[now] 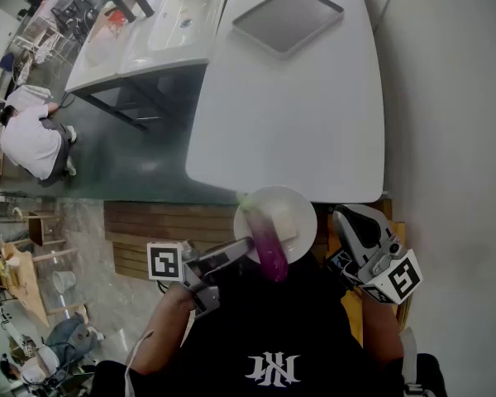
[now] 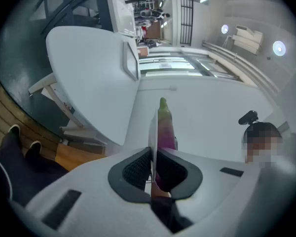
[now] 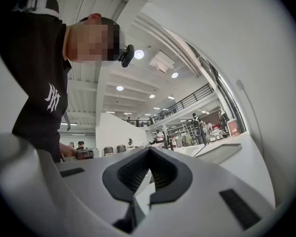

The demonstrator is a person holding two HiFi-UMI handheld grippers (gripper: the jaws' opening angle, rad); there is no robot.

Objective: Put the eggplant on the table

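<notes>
Left gripper (image 1: 246,246) (image 2: 152,154): jaws clamped on the near rim of a white plate (image 1: 295,209) (image 2: 152,128), thin edge pinched between the dark pads.

Eggplant (image 1: 269,246) (image 2: 164,127): purple, lies on that plate, green stem end pointing away from the person. Not on the table.

Right gripper (image 1: 341,217) (image 3: 149,157): jaws together, nothing between them, just beside the plate on its right.

In the head view the plate overlaps the near edge of the white table (image 1: 314,114) (image 2: 89,83) (image 3: 266,167).

Grey tray (image 1: 288,16) (image 2: 130,60) (image 3: 222,152) sits at the table's far end.

Beyond, far left: a white sink unit (image 1: 161,23); a crouching person (image 1: 29,143) on the floor.
</notes>
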